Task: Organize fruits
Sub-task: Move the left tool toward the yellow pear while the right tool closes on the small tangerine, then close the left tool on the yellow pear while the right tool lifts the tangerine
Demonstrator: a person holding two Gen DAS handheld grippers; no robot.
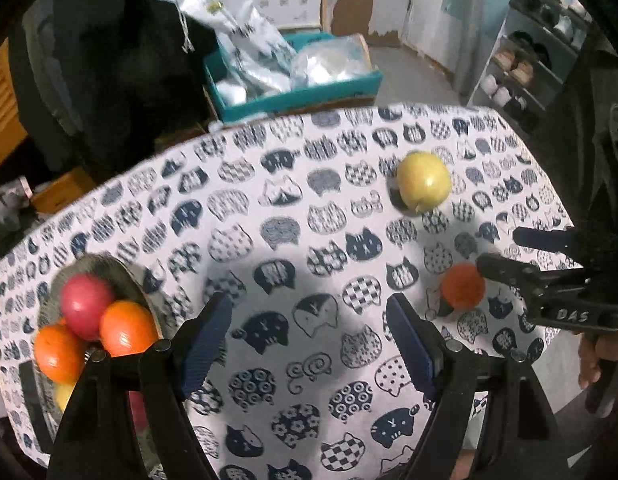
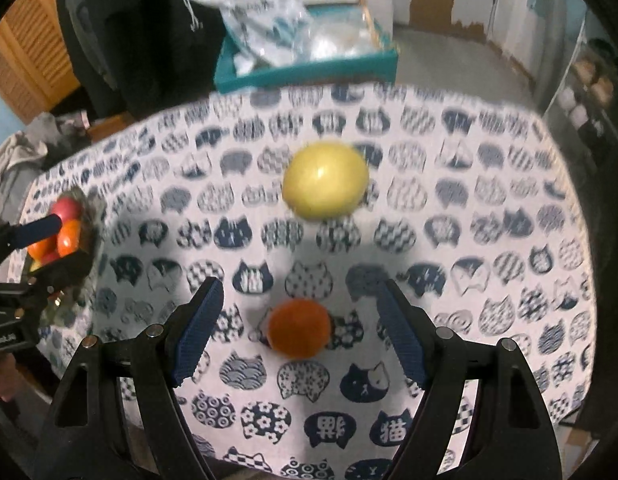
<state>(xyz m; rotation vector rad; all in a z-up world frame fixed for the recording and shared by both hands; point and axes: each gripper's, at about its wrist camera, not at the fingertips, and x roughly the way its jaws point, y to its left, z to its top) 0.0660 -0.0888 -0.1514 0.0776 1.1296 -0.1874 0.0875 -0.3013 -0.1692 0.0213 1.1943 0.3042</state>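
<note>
A grey bowl (image 1: 109, 270) at the table's left holds a red apple (image 1: 85, 305), two oranges (image 1: 127, 328) and more fruit beneath. A yellow apple (image 1: 424, 181) (image 2: 325, 179) lies loose on the cat-print cloth (image 1: 293, 240). A small orange (image 1: 463, 286) (image 2: 299, 327) lies nearer. My right gripper (image 2: 299, 332) is open, its jaws on either side of the small orange and apart from it; it also shows in the left wrist view (image 1: 499, 250). My left gripper (image 1: 309, 340) is open and empty over the cloth, right of the bowl; it also shows in the right wrist view (image 2: 49, 240) by the bowl (image 2: 91, 216).
A teal box (image 1: 293, 92) (image 2: 309, 68) with plastic bags stands on the floor behind the table. A shoe rack (image 1: 529, 64) is at the far right. Dark clothing and a wooden cabinet (image 2: 33, 52) are at the far left.
</note>
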